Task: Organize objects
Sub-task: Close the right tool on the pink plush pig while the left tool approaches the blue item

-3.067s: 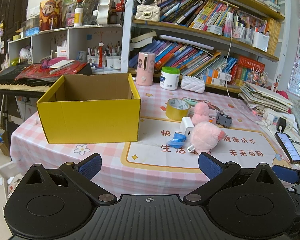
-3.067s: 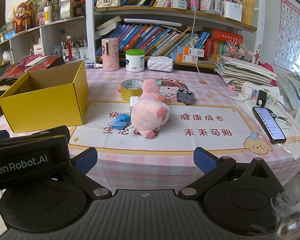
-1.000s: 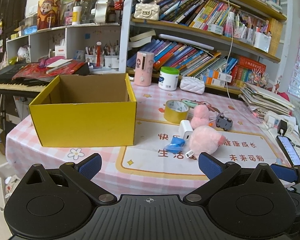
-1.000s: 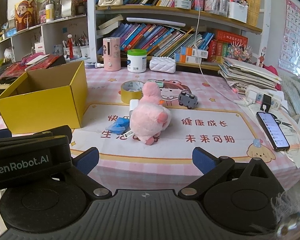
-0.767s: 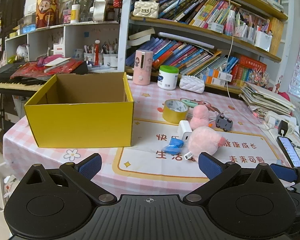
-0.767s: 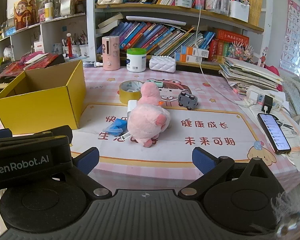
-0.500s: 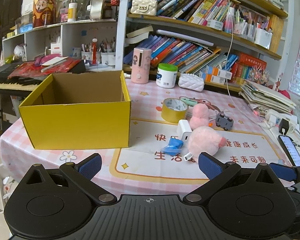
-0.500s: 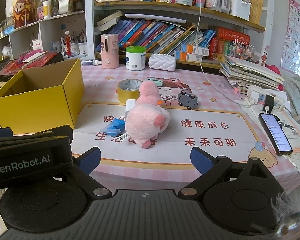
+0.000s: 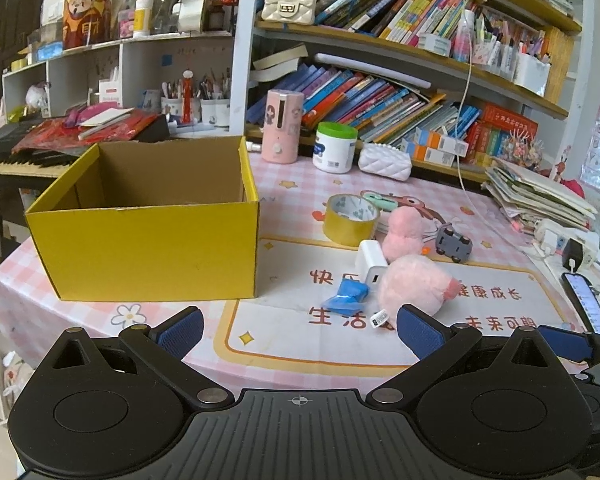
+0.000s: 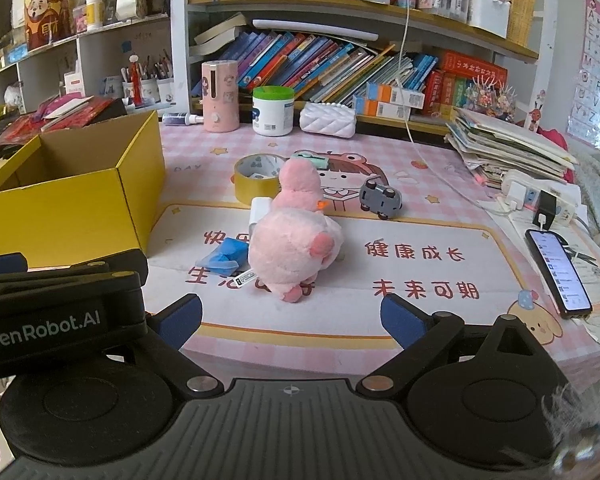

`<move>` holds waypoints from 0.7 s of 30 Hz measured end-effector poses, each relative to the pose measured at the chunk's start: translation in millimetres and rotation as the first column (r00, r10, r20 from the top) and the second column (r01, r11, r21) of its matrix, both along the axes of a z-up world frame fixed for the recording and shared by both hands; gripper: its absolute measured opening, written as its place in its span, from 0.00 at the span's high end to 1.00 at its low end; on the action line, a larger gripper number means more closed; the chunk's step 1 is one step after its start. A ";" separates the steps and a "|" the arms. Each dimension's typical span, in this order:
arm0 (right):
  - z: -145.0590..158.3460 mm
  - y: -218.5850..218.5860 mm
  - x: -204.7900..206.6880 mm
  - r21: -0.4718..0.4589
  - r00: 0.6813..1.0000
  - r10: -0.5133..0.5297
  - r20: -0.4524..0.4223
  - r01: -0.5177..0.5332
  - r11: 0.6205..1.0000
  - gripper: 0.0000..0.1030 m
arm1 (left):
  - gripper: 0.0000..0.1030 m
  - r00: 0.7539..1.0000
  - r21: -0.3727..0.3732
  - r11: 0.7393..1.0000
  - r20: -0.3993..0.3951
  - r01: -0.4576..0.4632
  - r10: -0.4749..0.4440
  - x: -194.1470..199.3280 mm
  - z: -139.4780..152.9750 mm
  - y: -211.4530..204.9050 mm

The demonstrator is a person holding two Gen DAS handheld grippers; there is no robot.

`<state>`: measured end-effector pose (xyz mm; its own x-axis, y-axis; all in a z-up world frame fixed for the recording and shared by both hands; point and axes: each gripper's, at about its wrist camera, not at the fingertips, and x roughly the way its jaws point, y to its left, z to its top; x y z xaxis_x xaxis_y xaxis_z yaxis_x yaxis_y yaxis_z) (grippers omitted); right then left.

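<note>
An open, empty yellow cardboard box [image 9: 148, 248] [image 10: 72, 200] stands at the table's left. To its right lie a pink plush toy [image 9: 414, 284] [image 10: 294, 250], a white charger block [image 9: 371, 266] [image 10: 259, 208], a crumpled blue wrapper [image 9: 346, 296] [image 10: 225, 260], a yellow tape roll [image 9: 351, 219] [image 10: 258, 179] and a grey toy car [image 9: 454, 239] [image 10: 381, 199]. My left gripper [image 9: 298, 330] hangs open before the table's front edge, holding nothing. My right gripper [image 10: 290, 320] is open too, short of the plush.
A phone [image 10: 558, 272] and a power strip [image 10: 538, 200] lie at the right, by stacked papers [image 10: 508, 148]. A pink bottle [image 9: 282, 126], a white jar [image 9: 335, 148] and a white quilted pouch [image 9: 385, 162] line the back, under bookshelves. A keyboard [image 9: 8, 156] is far left.
Both grippers have drifted slightly forward toward the table, so the box and toys look a bit nearer. Nothing on the table has moved, and both stay open.
</note>
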<state>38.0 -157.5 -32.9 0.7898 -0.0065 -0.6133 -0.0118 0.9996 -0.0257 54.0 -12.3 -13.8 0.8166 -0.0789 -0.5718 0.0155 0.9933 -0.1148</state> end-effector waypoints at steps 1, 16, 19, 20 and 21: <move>-0.2 0.2 1.7 0.000 1.000 0.001 -0.001 -0.001 1.000 0.05 | 0.00 1.000 0.002 1.000 -0.001 -0.003 0.003 1.5 -0.4 0.3; -2.5 -18.2 36.6 -0.002 1.000 0.026 -0.018 -0.026 1.000 0.05 | 0.01 0.999 -0.006 0.999 -0.025 -0.035 0.035 33.4 -4.4 -14.8; -2.8 -27.8 47.2 0.000 0.999 0.027 -0.021 -0.027 1.000 0.05 | 0.01 0.998 -0.004 0.998 -0.036 -0.058 0.058 43.8 -6.3 -19.5; -3.3 -30.9 51.1 0.001 0.999 0.027 -0.024 -0.027 1.000 0.05 | 0.01 0.997 -0.003 0.998 -0.039 -0.064 0.064 46.9 -7.1 -21.5; -3.8 -34.2 55.1 0.002 0.999 0.028 -0.029 -0.028 1.000 0.05 | 0.01 0.997 -0.002 0.998 -0.042 -0.070 0.069 49.8 -7.7 -23.1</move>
